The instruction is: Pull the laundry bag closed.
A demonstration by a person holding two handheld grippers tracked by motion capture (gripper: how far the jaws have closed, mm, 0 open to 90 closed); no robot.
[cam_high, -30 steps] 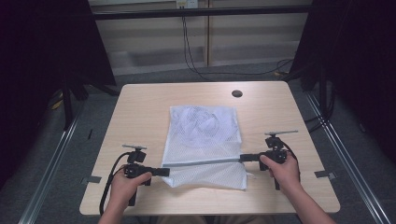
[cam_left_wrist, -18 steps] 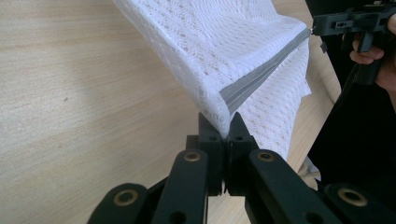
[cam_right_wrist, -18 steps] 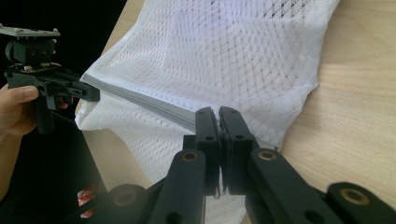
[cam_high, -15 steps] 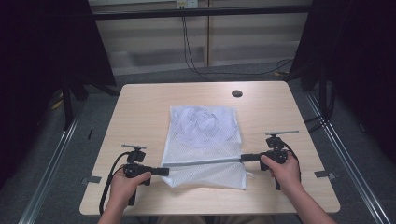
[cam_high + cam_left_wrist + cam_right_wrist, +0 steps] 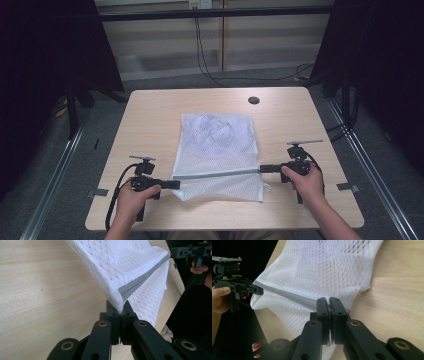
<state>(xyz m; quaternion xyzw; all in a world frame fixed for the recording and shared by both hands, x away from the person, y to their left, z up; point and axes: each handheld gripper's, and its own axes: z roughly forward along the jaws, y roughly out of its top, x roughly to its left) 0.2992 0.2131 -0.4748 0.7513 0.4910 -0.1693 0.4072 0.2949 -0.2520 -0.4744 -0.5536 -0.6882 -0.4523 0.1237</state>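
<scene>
A white mesh bag (image 5: 217, 145) with a grey band (image 5: 217, 175) across it lies on the wooden table (image 5: 150, 120), holding crumpled white fabric. My left gripper (image 5: 176, 184) is shut on the bag's left corner at the band's end (image 5: 120, 308). My right gripper (image 5: 262, 168) is shut on the band's other end at the right edge (image 5: 328, 303). The band is stretched taut between the two grippers and lifted a little off the table, with the bag's near flap (image 5: 225, 189) lying below it. In the left gripper view the right gripper (image 5: 172, 253) shows far off; in the right gripper view the left gripper (image 5: 260, 291) does.
A small dark round hole (image 5: 253, 100) sits in the table near the far right. Black curtains stand at both sides and cables hang behind the table. Metal rails (image 5: 50, 175) run along the floor beside the table.
</scene>
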